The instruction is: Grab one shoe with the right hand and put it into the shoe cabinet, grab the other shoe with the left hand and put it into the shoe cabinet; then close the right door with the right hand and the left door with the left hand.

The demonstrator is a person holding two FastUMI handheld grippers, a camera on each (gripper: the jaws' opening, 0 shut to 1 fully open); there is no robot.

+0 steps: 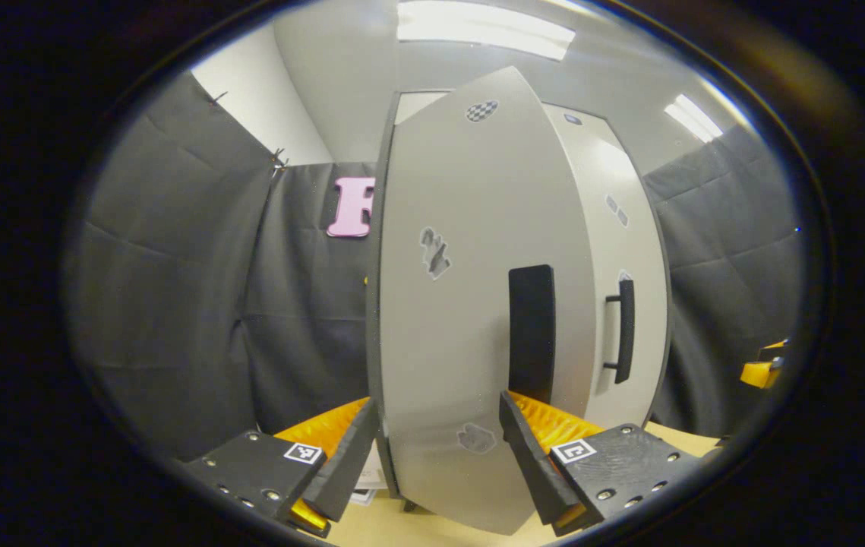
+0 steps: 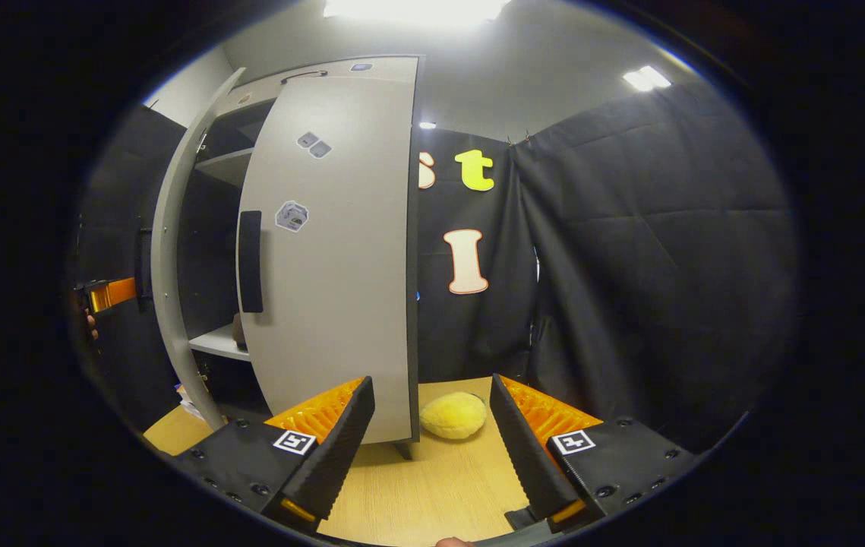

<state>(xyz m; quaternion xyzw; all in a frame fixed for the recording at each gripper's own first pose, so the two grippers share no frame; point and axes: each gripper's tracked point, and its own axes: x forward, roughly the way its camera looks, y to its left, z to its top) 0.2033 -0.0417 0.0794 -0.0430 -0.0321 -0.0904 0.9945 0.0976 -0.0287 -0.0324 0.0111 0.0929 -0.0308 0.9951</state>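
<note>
Grey shoe cabinet [image 2: 326, 251]: right door [image 2: 333, 258] shut, left door [image 1: 470, 304] ajar between the spread, empty left gripper [image 1: 432, 456]; shoe [image 2: 238, 331] shelved, right gripper [image 2: 432, 441] open; closing push pending.

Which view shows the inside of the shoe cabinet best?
The right gripper view: between the left door and right door its shelves are visible. The left gripper view faces the left door's outer face, hiding the interior.
</note>
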